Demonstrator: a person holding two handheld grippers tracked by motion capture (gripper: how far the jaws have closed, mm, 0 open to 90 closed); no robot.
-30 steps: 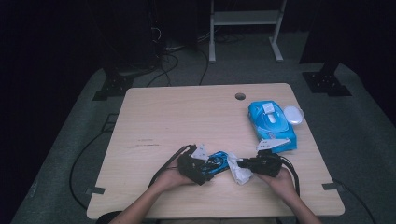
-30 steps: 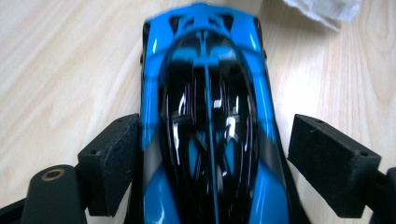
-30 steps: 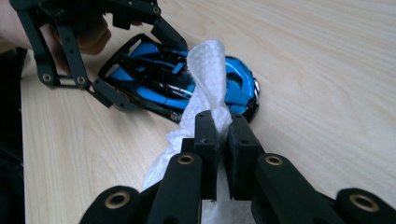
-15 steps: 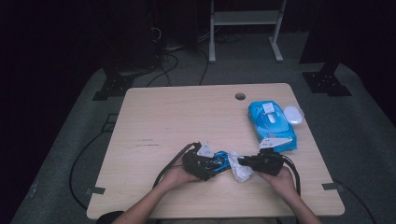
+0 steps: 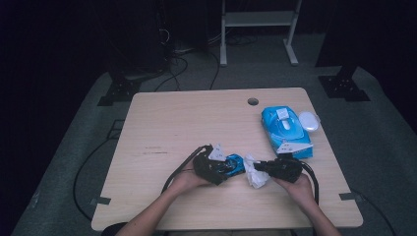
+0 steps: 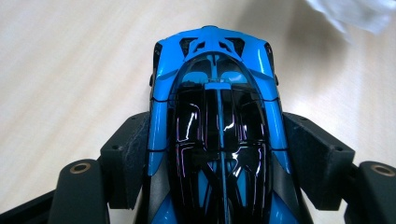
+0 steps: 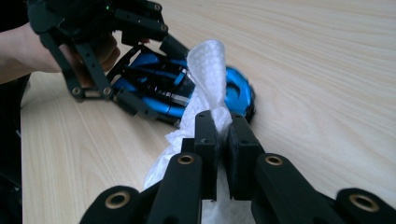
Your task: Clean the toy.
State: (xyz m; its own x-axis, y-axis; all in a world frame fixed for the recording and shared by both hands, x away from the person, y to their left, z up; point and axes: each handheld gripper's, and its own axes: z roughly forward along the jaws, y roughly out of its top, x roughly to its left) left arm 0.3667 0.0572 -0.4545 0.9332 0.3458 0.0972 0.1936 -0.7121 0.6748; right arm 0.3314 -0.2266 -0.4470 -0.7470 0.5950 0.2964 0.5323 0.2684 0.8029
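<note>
A glossy blue and black toy car (image 6: pixel 217 116) lies on the wooden table (image 5: pixel 172 128) near its front edge. My left gripper (image 6: pixel 218 150) has just been closing its jaws on it, and both pads now press on the car's flanks. From above, the left gripper (image 5: pixel 223 167) covers the car's (image 5: pixel 236 164) rear. My right gripper (image 7: pixel 220 135) is shut on a crumpled white wipe (image 7: pixel 208 70), whose tip stands against the car's (image 7: pixel 238 91) nose. Seen from above, the right gripper (image 5: pixel 260 168) and the wipe (image 5: pixel 256 177) sit just right of the car.
A blue pack of wipes (image 5: pixel 285 130) lies at the right of the table, with a white oval lid (image 5: pixel 309 120) beside it. A cable hole (image 5: pixel 253 102) is at the back. Black cables trail from both grippers. A metal stand and dark floor lie beyond.
The left gripper has edged slightly right and in around the blue car. The right gripper and its wipe have hardly moved.
</note>
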